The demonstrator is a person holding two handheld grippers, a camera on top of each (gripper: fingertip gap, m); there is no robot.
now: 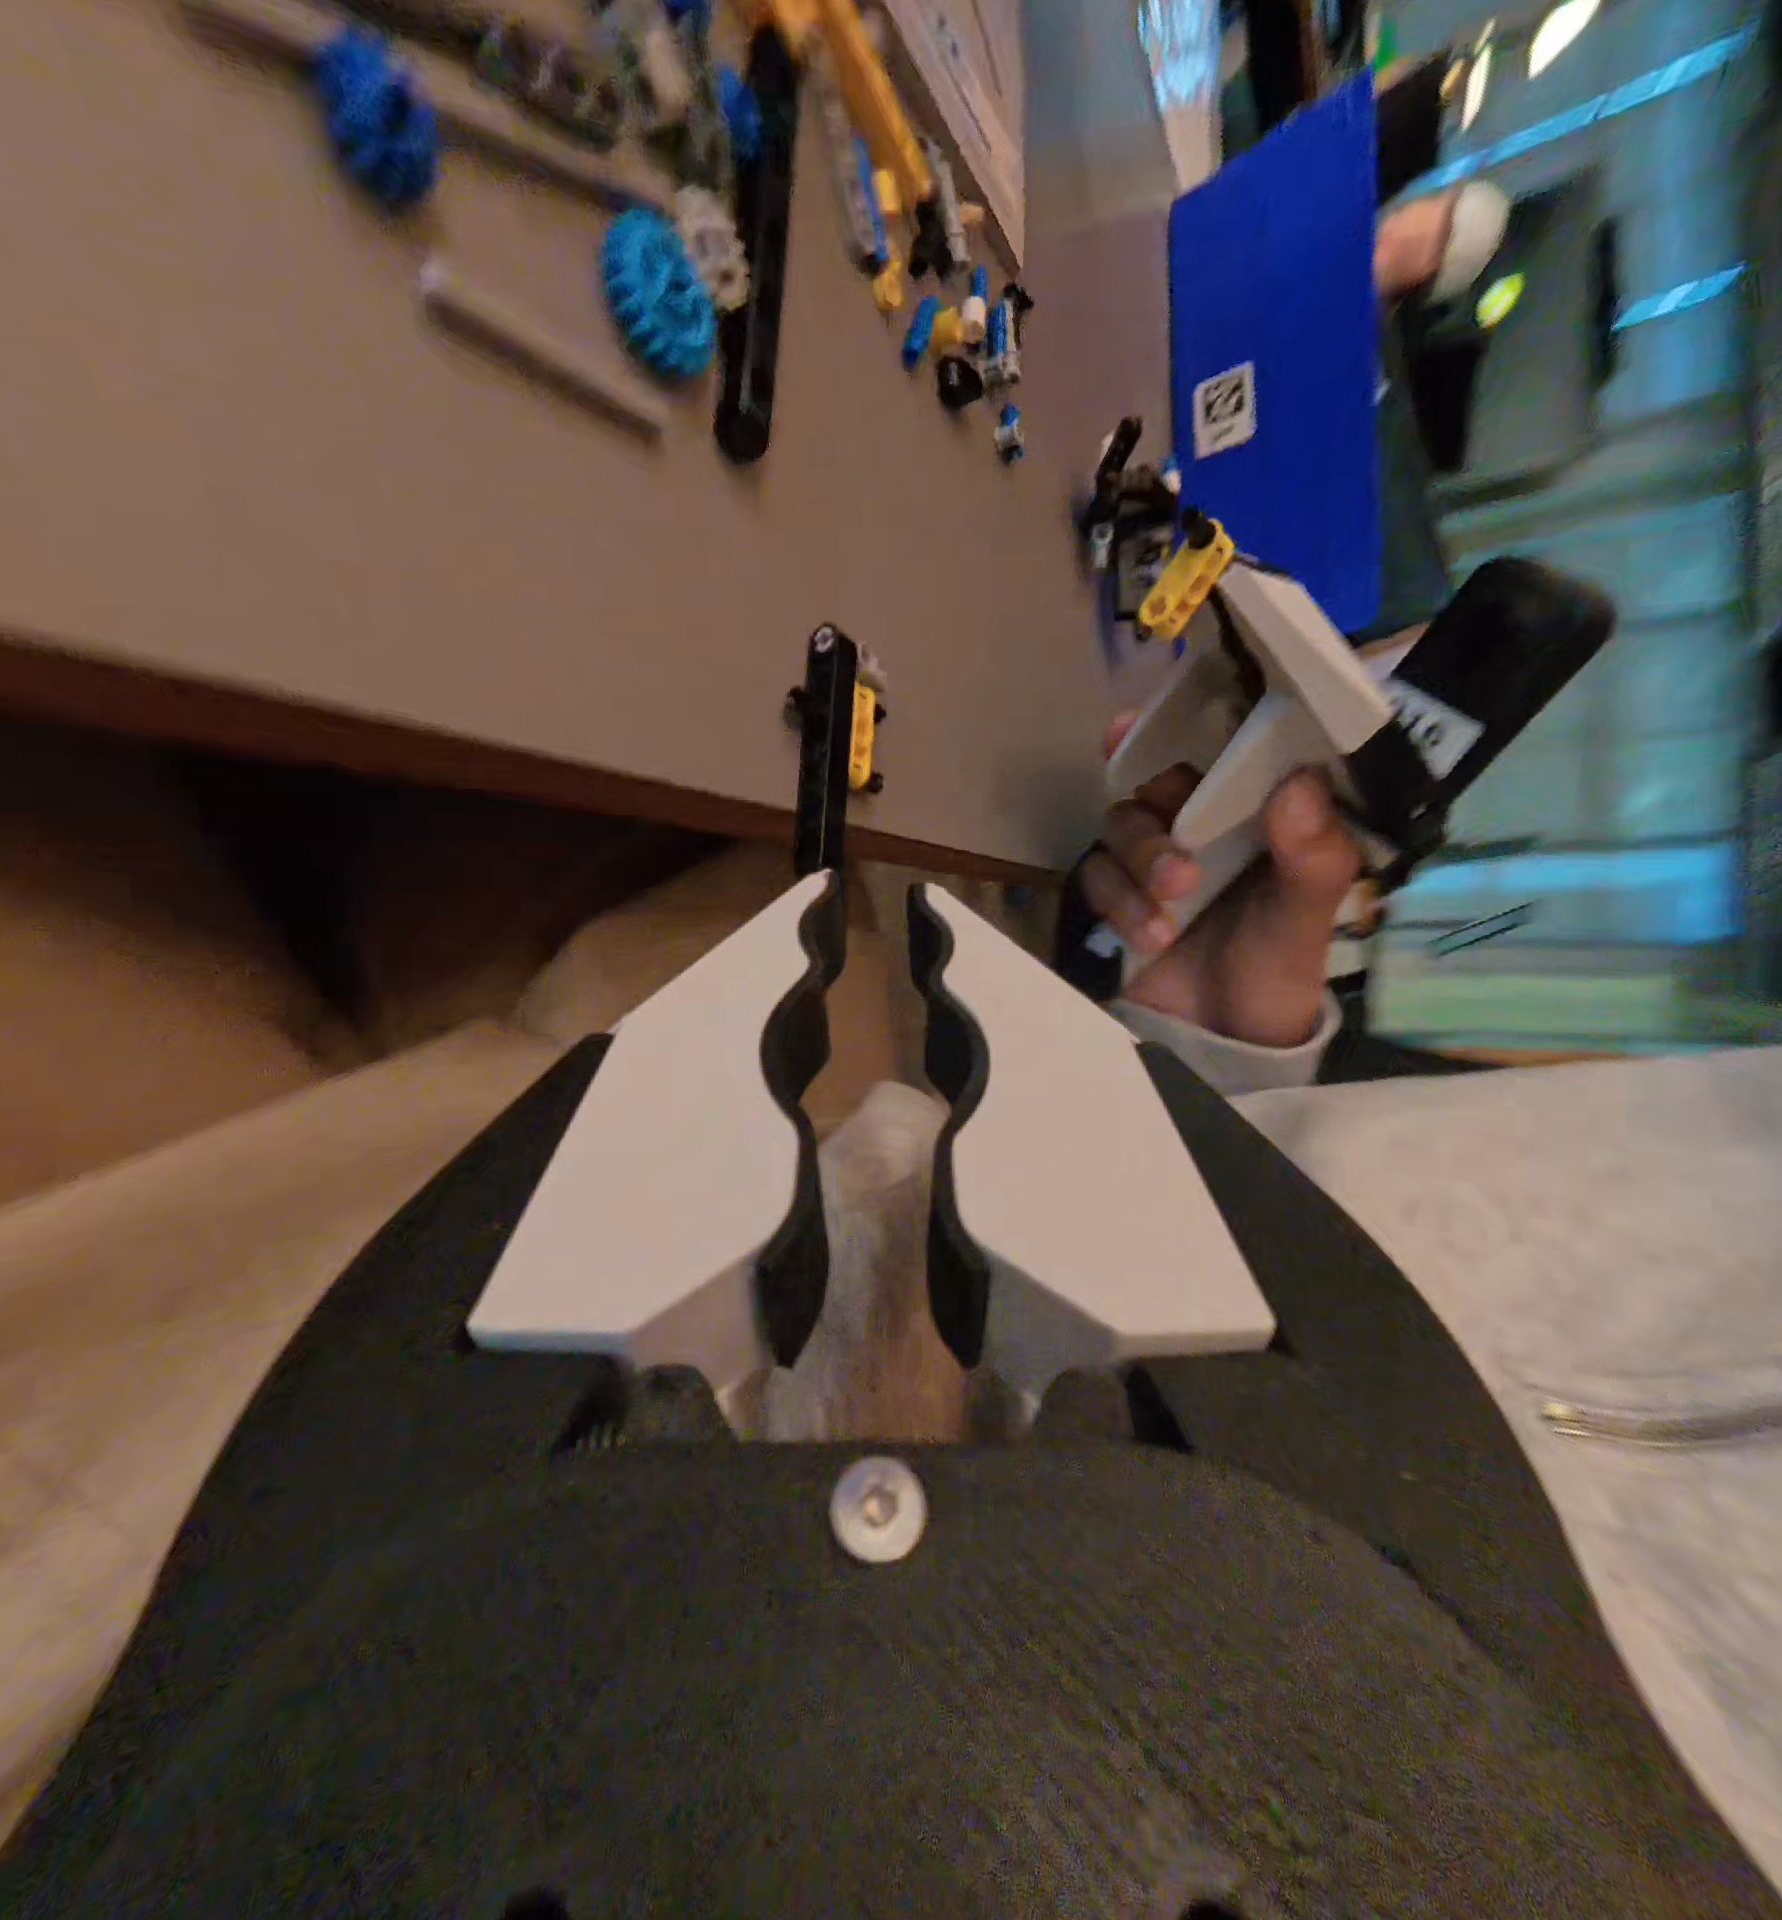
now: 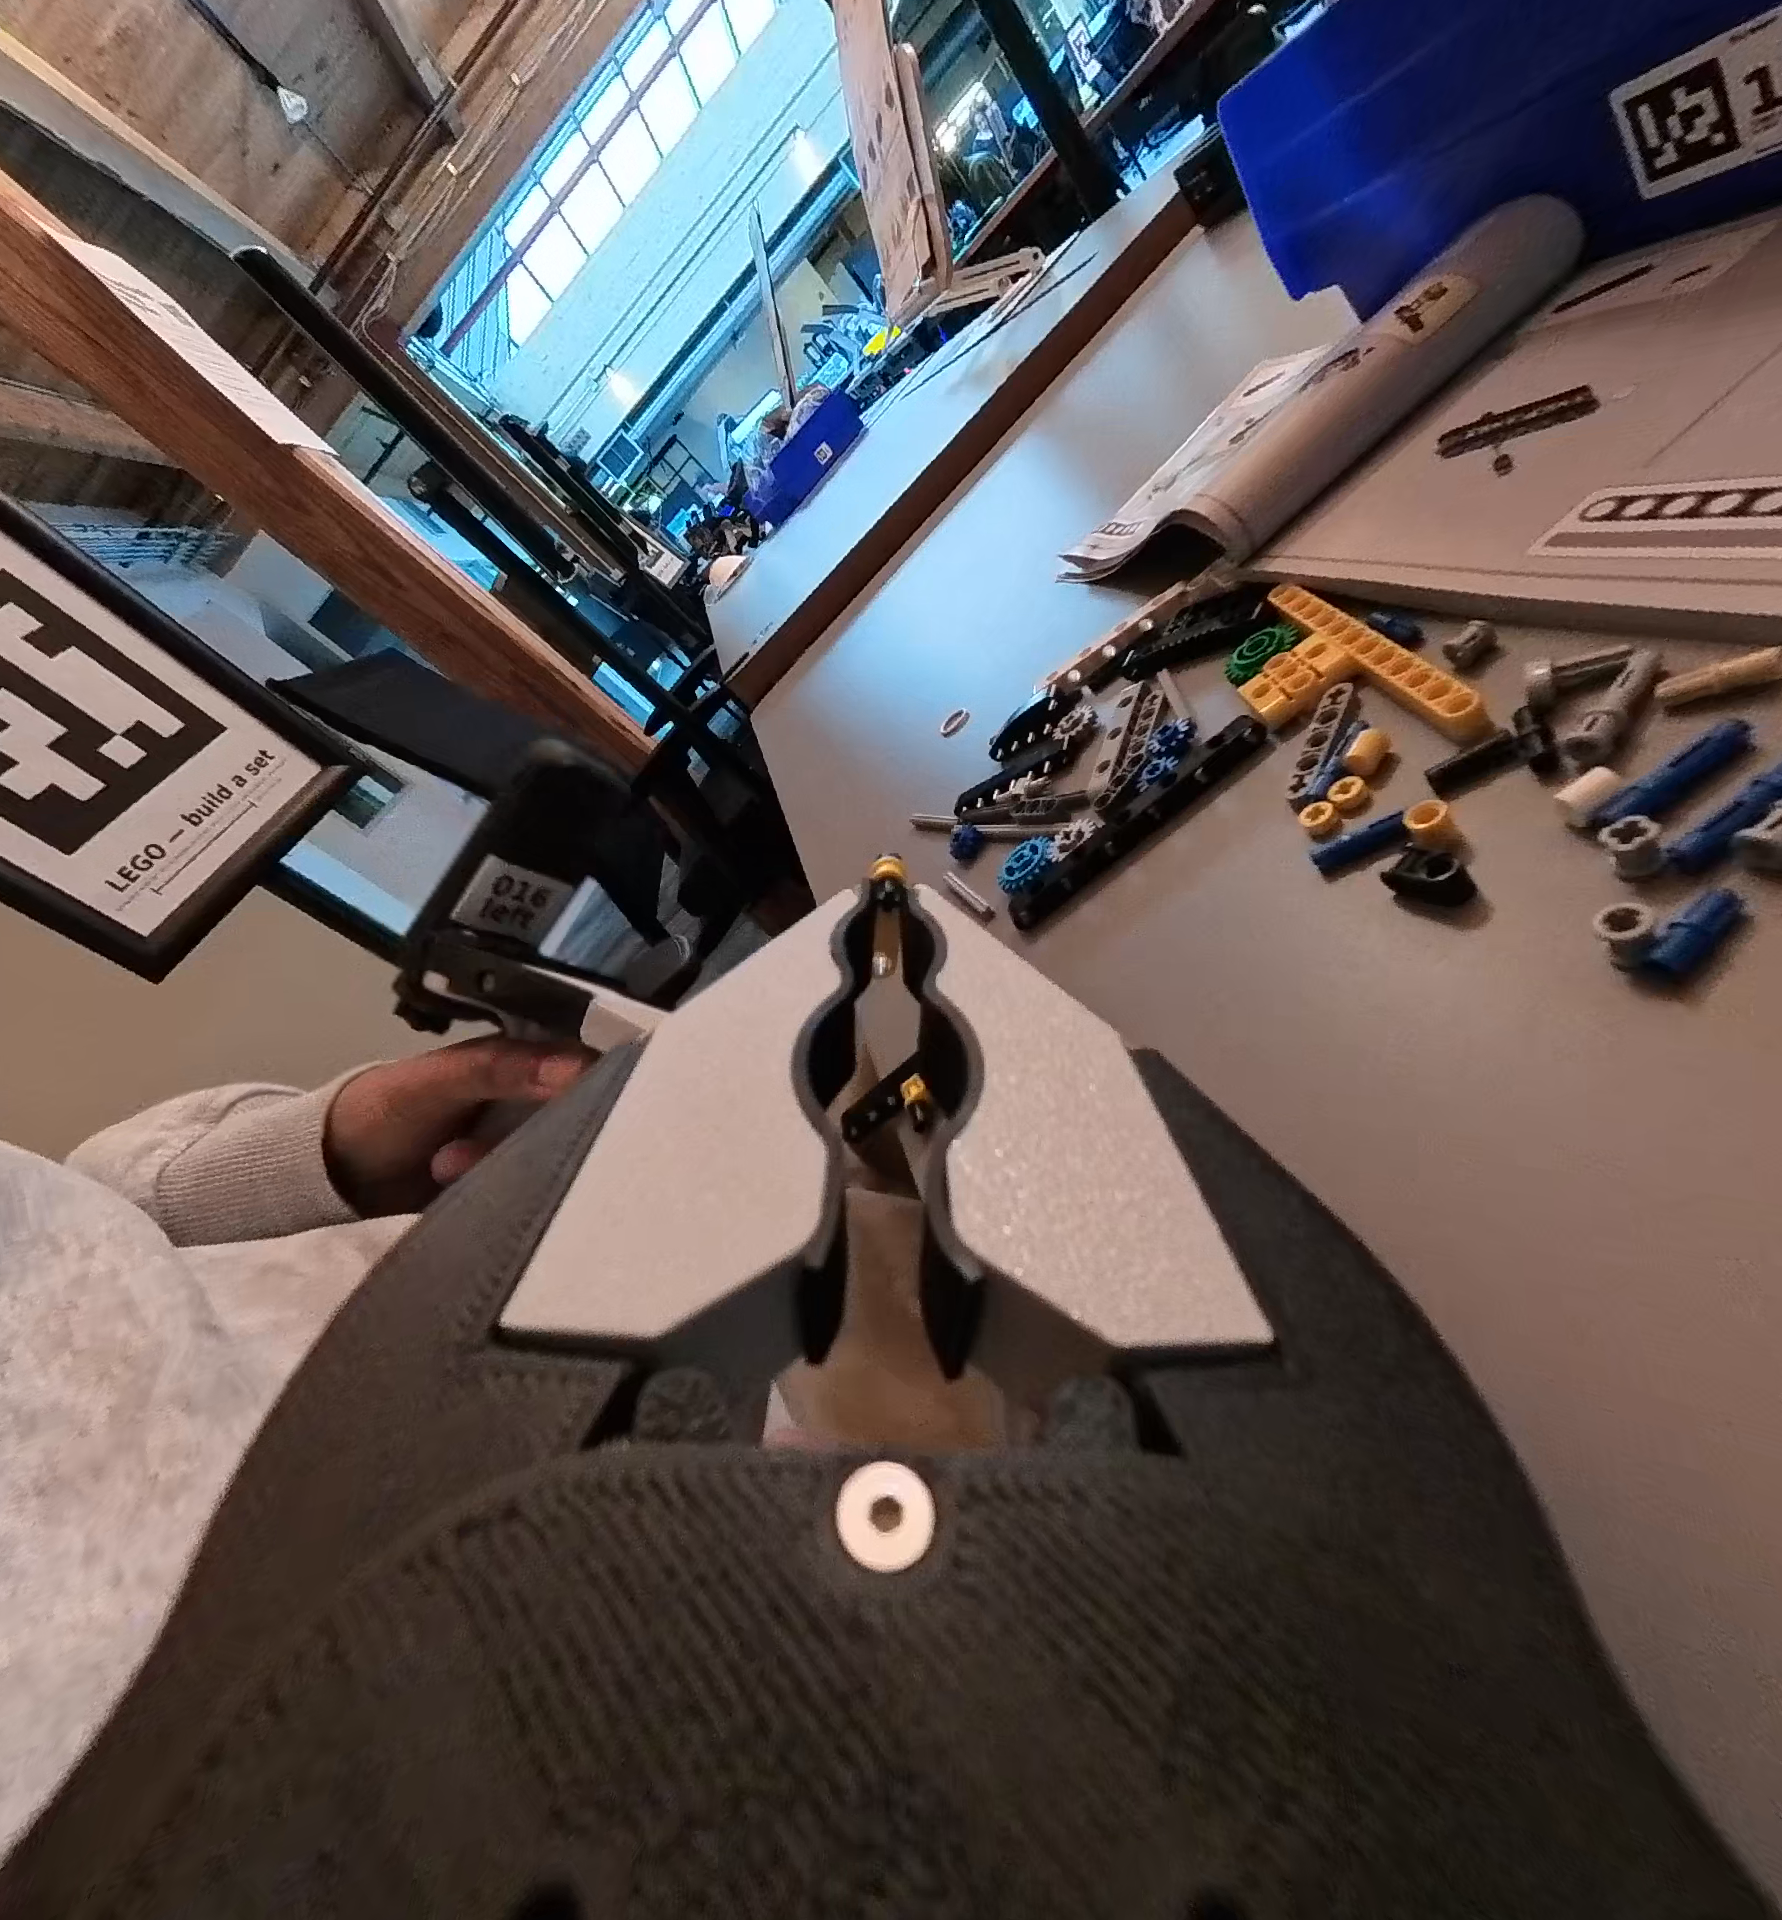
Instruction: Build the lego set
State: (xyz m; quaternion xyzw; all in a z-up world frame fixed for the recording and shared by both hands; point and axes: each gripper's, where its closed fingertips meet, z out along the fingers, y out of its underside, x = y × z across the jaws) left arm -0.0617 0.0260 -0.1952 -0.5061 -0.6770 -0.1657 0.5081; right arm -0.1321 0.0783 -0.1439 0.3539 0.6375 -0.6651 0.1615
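My left gripper (image 1: 874, 889) is shut on the lower end of a black beam (image 1: 827, 748) with a small yellow piece pinned to its side. It holds the beam upright in the air at the table's near edge. The beam also shows in the right wrist view (image 2: 882, 1107), through the gap between my right fingers. My right gripper (image 2: 887, 891) is shut on a small yellow connector (image 2: 887, 865) with a black pin. In the left wrist view this gripper (image 1: 1214, 603) holds the connector (image 1: 1183, 587) up and to the right of the beam, apart from it.
Loose parts lie on the grey table (image 2: 1282, 1143): a yellow beam (image 2: 1386, 655), blue pins (image 2: 1687, 774), black beams, blue gears (image 1: 653, 291). An open instruction booklet (image 2: 1334, 447) and a blue bin (image 2: 1438, 156) are behind them. A framed marker sign (image 2: 87, 717) stands to the left. About 11 centimetres separates my left fingertips from my right.
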